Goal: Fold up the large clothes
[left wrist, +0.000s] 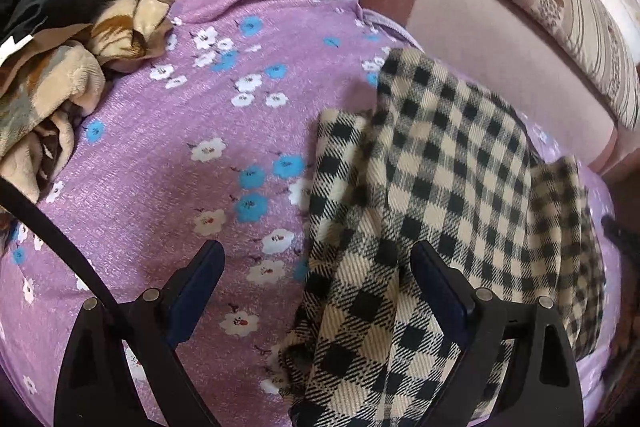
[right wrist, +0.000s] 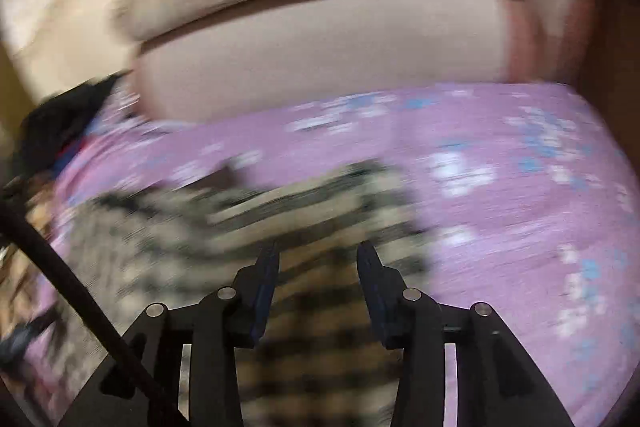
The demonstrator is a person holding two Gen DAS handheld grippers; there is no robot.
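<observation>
Left hand-held gripper [left wrist: 318,263] spread wide above checked garment [left wrist: 432,163]; right hand-held gripper [right wrist: 318,259] parted, holding nothing.

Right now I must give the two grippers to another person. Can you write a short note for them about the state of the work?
Left hand-held gripper: open, empty, above the near edge of the checked garment.
Right hand-held gripper: open, empty, over the same garment; its view is blurred by motion.
The garment lies on the purple floral sheet, already folded over into layers, with a narrower flap on the side toward the pillow.
A pile of other clothes sits at the far left of the sheet, not yet folded.
Left to do: finish this fold, flatten it, then take the next piece from the pile.
</observation>
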